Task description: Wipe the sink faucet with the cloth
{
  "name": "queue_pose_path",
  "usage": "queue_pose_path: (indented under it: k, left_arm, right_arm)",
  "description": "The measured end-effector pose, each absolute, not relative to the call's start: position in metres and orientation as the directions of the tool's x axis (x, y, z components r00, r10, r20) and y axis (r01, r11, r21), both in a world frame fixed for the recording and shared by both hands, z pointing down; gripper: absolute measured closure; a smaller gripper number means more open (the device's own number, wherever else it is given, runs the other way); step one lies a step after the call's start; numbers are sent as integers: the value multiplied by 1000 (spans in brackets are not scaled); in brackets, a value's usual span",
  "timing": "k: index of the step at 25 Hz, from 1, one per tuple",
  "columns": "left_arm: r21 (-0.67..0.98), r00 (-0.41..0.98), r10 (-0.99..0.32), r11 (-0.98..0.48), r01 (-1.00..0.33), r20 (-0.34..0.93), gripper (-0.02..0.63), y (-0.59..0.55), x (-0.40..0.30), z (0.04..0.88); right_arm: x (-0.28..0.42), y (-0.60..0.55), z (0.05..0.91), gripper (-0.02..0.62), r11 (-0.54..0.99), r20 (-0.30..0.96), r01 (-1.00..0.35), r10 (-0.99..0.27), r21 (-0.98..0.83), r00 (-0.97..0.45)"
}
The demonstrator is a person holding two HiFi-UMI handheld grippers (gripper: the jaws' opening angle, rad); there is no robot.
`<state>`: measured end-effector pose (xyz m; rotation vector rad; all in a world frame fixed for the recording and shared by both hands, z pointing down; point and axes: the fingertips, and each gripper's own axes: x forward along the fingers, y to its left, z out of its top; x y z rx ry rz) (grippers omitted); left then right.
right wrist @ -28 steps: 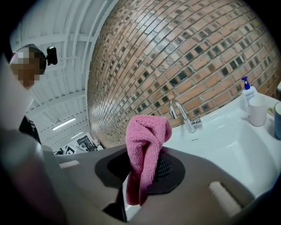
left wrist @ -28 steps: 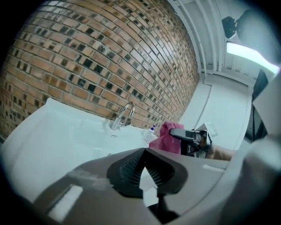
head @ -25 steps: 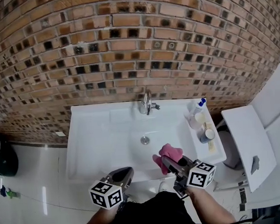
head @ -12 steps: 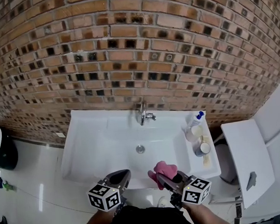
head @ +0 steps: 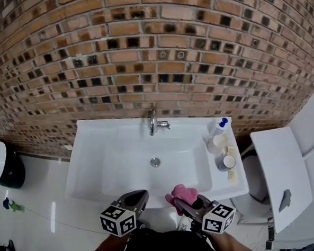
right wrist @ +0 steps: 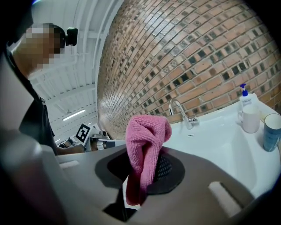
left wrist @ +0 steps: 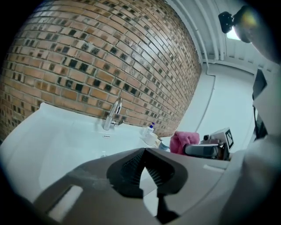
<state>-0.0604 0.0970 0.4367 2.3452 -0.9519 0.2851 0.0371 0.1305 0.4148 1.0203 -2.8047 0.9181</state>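
The pink cloth [head: 183, 191] hangs bunched over the front rim of the white sink [head: 94, 139], with my right gripper [head: 180, 198] shut on it. In the right gripper view the cloth [right wrist: 147, 143] stands up between the jaws and hides their tips. The chrome faucet [head: 152, 122] stands at the back middle of the sink, well away from both grippers. My left gripper [head: 141, 195] hovers at the front rim to the left of the cloth, its pads [left wrist: 131, 165] meeting at the tips with nothing between them. The faucet [left wrist: 115, 115] shows far ahead of it.
A soap pump bottle [head: 218, 128] and two cups [head: 228, 161] stand on the sink's right ledge. A white toilet lid [head: 279, 168] lies at the right, a black bin [head: 10, 171] at the left. A brick wall [head: 152, 53] rises behind the sink.
Both grippers have drawn back from over the basin to the sink's front edge, the cloth still in the right one. The head view has pulled back and shows more wall.
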Motion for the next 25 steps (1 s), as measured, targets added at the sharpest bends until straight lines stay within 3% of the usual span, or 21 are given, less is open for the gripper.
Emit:
queue_pose_path:
  k: [25]
  left_arm:
    - [426, 729, -560, -592, -685, 394, 600, 100, -64, 432]
  right_arm:
    - [26, 134, 415, 517, 626, 205, -586, -574, -515, -793]
